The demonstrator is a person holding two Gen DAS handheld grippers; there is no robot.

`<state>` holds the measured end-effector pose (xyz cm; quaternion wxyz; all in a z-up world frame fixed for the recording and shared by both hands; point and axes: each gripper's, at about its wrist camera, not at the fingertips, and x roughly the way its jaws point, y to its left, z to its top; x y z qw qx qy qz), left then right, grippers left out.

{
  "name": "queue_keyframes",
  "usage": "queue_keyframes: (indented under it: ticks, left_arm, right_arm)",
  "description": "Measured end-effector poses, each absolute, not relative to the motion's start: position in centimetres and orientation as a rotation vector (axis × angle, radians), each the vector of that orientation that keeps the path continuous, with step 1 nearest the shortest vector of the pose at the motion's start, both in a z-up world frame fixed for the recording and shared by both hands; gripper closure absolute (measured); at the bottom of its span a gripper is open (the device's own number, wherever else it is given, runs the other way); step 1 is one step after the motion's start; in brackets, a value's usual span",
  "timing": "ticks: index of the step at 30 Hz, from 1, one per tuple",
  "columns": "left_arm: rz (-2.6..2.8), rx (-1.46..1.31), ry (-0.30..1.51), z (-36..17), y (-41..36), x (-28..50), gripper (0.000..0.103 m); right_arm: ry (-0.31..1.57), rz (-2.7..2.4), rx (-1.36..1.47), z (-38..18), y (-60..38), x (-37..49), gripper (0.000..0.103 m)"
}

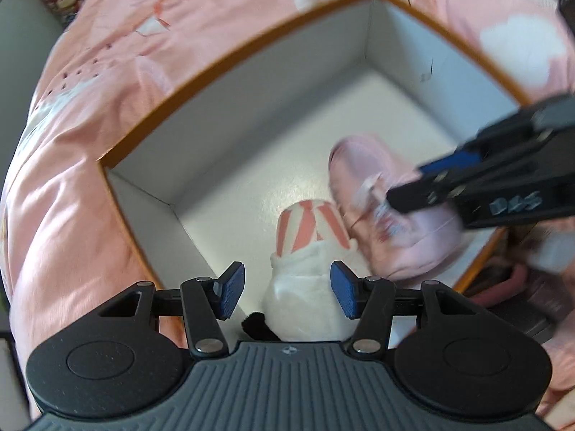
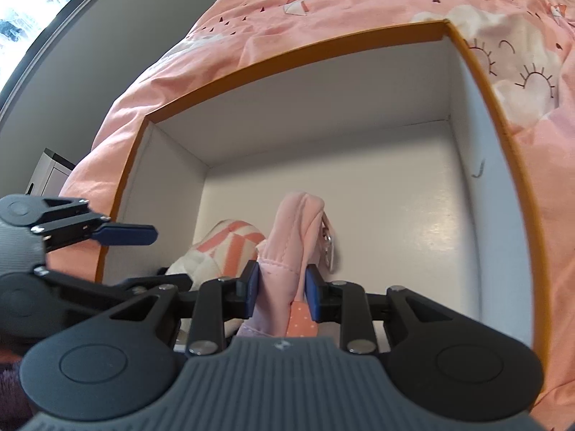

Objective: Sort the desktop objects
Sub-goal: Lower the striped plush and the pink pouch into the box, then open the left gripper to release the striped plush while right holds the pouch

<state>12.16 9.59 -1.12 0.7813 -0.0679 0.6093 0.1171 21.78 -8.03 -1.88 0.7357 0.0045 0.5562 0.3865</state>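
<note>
An open white box with an orange rim (image 1: 230,57) (image 2: 287,57) sits on a pink bedspread. Inside lie a white plush toy with a pink-striped end (image 1: 309,230) (image 2: 230,244) and a pink zip pouch (image 1: 359,172) (image 2: 294,222). My left gripper (image 1: 287,291) (image 2: 170,256) points down into the box and stands open over the plush toy, with its left pad clear of the toy. My right gripper (image 2: 282,287) (image 1: 409,183) comes in from the right, with its blue pads against both sides of the pouch. The pouch stands upright between them, its zip pull (image 2: 329,244) hanging on the right.
The pink patterned bedspread (image 1: 107,107) (image 2: 323,0) surrounds the box on all sides. The box floor (image 2: 395,222) beyond the pouch is bare white. A grey wall and a window (image 2: 32,10) are at the far left.
</note>
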Motion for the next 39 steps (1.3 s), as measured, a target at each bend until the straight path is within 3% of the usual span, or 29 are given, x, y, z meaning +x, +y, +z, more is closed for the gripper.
queue_keyframes:
  ticks: [12,19,31,39]
  left_arm:
    - [0.183,-0.457,1.401,-5.0,11.7,13.5,0.031]
    - [0.239,-0.529,1.415,-4.3,11.9,12.7,0.042]
    - [0.421,-0.649,1.52,-3.4,11.9,12.4,0.04]
    - [0.36,-0.786,1.517,-4.0,13.2,10.0,0.047]
  right_arm:
    - [1.228,0.859,0.061,-2.5,-8.8,22.4,0.073]
    - [1.23,0.896,0.086,-2.6,-8.7,22.3,0.073]
    - [1.261,0.947,0.149,-3.2,-7.8,22.4,0.074]
    - [1.304,0.993,0.232,-4.2,-7.7,22.3,0.075]
